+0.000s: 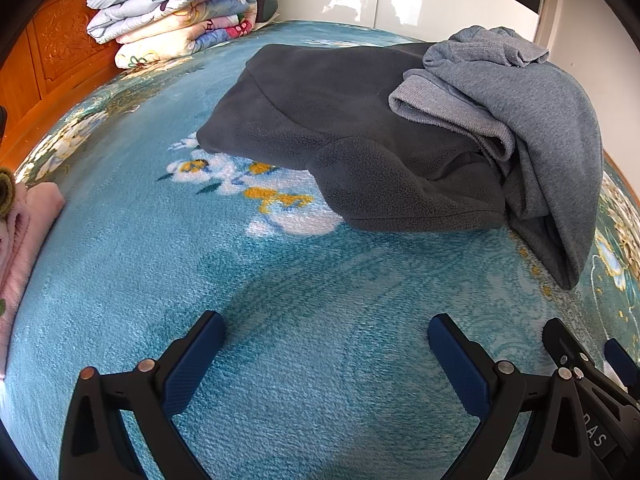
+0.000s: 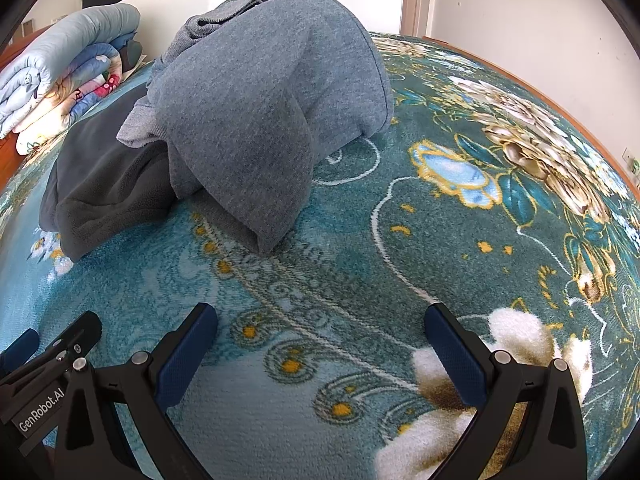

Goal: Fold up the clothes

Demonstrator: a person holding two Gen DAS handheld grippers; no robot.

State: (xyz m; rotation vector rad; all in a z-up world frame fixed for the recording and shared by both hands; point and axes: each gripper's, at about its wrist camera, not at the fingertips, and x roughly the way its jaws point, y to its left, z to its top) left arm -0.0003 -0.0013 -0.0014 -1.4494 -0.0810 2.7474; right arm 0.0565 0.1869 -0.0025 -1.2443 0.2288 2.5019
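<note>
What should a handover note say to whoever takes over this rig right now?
Left gripper: open, empty, above the teal floral blanket.
Right gripper: open, empty, above the same blanket.
Dark grey fleece lies ahead, roughly flat; blue-grey sweater is heaped across its right end, spilling onto the blanket.
Done: neither looks neatly folded. A pink garment lies at far left.
Left: take the sweater off, spread and fold it, then the fleece.

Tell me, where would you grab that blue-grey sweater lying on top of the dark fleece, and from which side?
I would probably take the blue-grey sweater at the loose end that droops onto the blanket, nearest the right gripper, coming in low from the front. That end hangs free of the dark fleece, so open jaws could pinch it alone. Both grippers are open and empty; the left gripper hovers beside.
</note>
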